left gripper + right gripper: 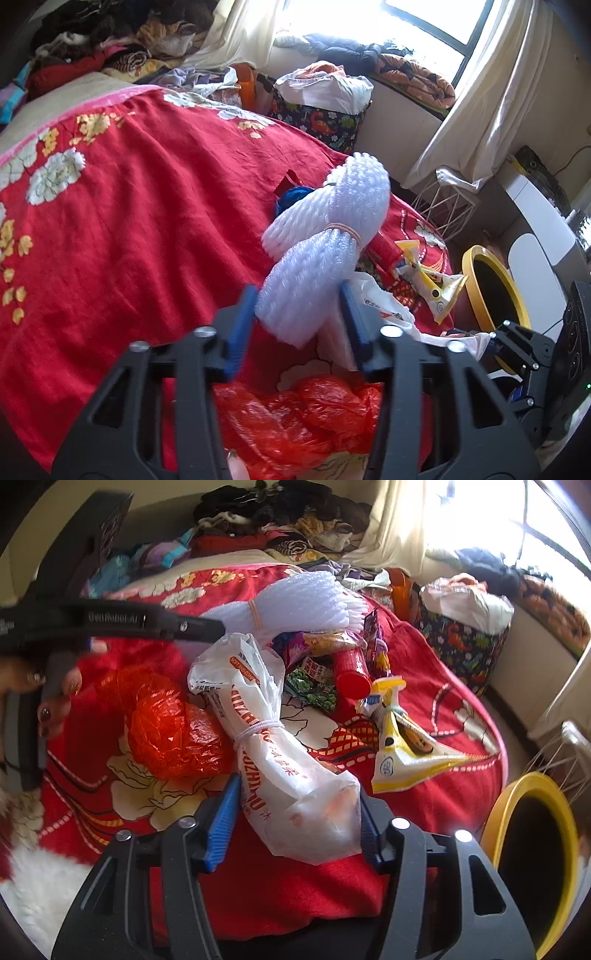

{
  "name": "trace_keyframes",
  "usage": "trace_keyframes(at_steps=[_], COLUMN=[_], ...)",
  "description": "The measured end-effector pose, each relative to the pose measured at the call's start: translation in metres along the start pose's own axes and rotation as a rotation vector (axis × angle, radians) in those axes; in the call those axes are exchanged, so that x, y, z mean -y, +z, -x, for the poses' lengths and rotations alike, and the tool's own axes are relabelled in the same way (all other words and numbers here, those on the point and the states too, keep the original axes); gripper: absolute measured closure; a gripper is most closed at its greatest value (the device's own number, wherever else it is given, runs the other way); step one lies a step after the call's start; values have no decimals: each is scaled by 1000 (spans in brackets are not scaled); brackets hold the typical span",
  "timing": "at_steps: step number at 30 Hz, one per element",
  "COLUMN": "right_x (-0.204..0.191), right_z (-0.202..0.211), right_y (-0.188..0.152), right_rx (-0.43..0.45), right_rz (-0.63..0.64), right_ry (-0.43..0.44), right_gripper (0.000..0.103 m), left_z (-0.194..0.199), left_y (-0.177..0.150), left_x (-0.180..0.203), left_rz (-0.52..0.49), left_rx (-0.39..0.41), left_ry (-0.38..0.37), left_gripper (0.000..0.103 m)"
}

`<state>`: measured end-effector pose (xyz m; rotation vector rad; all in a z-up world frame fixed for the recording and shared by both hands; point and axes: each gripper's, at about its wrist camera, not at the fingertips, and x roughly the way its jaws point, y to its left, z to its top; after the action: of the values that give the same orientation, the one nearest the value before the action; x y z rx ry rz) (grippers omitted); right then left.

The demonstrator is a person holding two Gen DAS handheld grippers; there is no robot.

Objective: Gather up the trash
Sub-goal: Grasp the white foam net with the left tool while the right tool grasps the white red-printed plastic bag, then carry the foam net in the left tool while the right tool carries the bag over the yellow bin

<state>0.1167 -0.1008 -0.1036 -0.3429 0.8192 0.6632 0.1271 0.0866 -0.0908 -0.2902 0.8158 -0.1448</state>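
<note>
My left hand-held gripper (297,317) pinches the near end of the white foam-net bundle (325,229). My right hand-held gripper (295,821) has its pads against the tied white plastic bag (280,760). Both lie on the red bed cover (424,686), a crumpled red bag (173,731) beside them. Beyond lie snack wrappers (399,746); right of the bed stands the yellow-rimmed bin (532,864).
</note>
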Motion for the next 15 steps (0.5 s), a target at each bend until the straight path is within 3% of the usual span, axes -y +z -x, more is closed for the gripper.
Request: trace_keyframes(at_steps=[4,8,15], right_x=[-2,2,9], right_z=[9,27,58], right_y=[-4,-9,-10], right_rx=[35,98,202], right_rz=[-7,-56,-95], right_ry=[28,47,67], right_gripper=[59,70,73], left_z=[8,32,61], left_y=[0,5,19], left_x=[10,20,37], left_rz=[-15,-24,-16], left_rx=[29,115,213], left_ry=[-3,-35,-65], left_gripper=[91,93,94])
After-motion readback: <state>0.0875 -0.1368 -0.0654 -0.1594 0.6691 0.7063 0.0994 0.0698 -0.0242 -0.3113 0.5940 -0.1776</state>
